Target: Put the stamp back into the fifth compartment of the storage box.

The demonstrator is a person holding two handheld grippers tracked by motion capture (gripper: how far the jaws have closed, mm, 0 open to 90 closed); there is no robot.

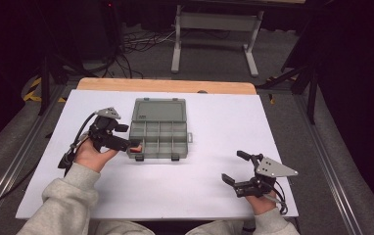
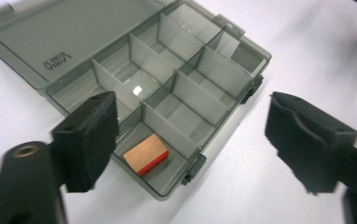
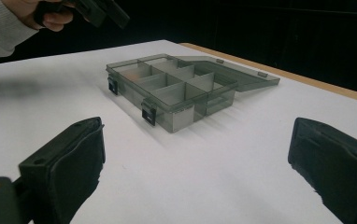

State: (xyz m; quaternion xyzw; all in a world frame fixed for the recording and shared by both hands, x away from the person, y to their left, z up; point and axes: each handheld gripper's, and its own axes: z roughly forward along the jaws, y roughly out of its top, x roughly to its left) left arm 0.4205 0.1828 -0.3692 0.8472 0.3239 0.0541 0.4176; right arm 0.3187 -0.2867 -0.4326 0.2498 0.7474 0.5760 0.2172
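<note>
- The box [image 1: 158,129] sat open on the table [image 1: 214,122], lid [image 2: 55,42] laid flat behind its divided tray.
- The block [image 2: 146,154], wooden with a red edge, lay in the near-left corner compartment, touching neither jaw.
- The left gripper [image 1: 128,142] hovered just over that corner, jaws spread and empty.
- The right gripper [image 1: 234,169] rested well apart from the box at the near right of the table, jaws spread wide with nothing between them.
</note>
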